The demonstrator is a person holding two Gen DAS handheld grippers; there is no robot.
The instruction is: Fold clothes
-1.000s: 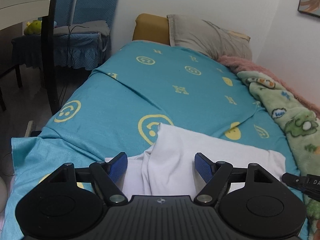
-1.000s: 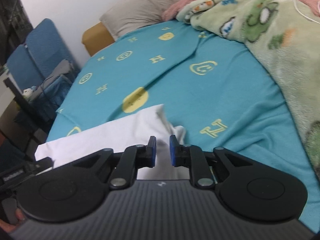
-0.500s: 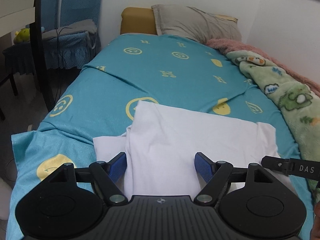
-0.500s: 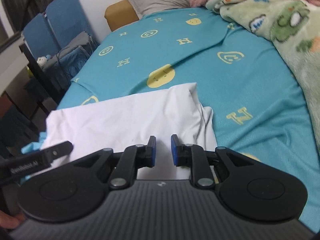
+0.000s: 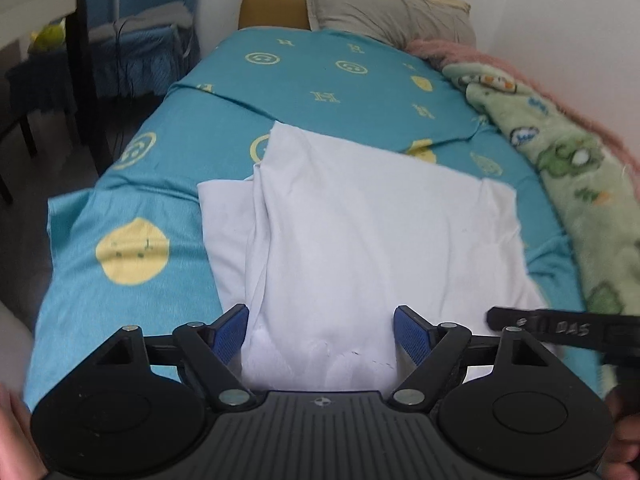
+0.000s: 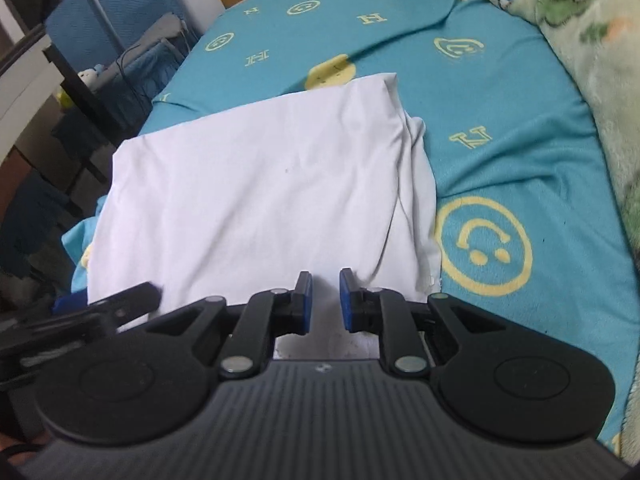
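Note:
A white garment [image 5: 360, 220] lies folded flat on the teal bed sheet [image 5: 320, 80], with a lower layer sticking out along its left side. My left gripper [image 5: 320, 316] hovers over the garment's near edge. Its jaws are wide and opening, and no cloth is pinched. In the right wrist view the same garment [image 6: 260, 180] fills the middle. My right gripper [image 6: 325, 280] is over its near right part, jaws narrow and closing, with a gap between the pads and nothing gripped. Each gripper's finger shows in the other's view: right finger [image 5: 560, 326], left finger [image 6: 120, 300].
A green cartoon blanket [image 5: 580, 168] and a pink one run along the bed's right side by the wall. A grey pillow [image 5: 384, 8] lies at the head. Blue-covered chairs [image 5: 140, 40] and a dark table leg stand left of the bed. The sheet [image 6: 520, 140] right of the garment is bare.
Both grippers have drawn back toward the near end of the bed, so much more of the white garment shows. The garment now lies flat and spread.

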